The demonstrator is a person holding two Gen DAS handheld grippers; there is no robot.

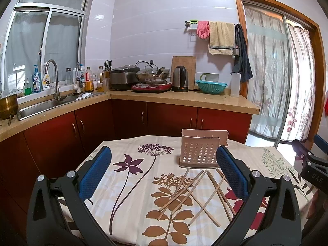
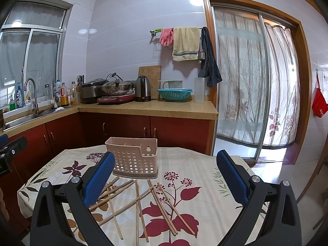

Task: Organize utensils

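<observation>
Through the left wrist camera I see my left gripper point(image 1: 164, 170) hovering over the table point(image 1: 131, 149) with its blue-padded fingers point(image 1: 95, 173) spread wide and nothing between them. The pink perforated utensil holder point(image 1: 199, 150) stands upright on the floral tablecloth, ahead of me and a little toward the right finger. Just in front of the holder, on my side of it, the wooden chopsticks point(image 1: 194, 194) lie scattered and crossing one another, some passing under the right finger's outline. Well off to the holder's right, at the frame edge, I catch part of the right gripper point(image 1: 311, 162).

Through the right wrist camera, my right gripper point(image 2: 165, 176) also hangs above the table point(image 2: 205, 164), its blue fingers point(image 2: 232, 177) wide apart and empty. The utensil holder point(image 2: 134, 157) stands just beyond the left fingertip, upright, its hanging-hole side turned toward me. The chopsticks point(image 2: 143, 203) lie loose directly in front of the holder, fanned and overlapping across the cloth between my fingers. Far left of the holder, a piece of the left gripper point(image 2: 10, 149) shows at the edge.
</observation>
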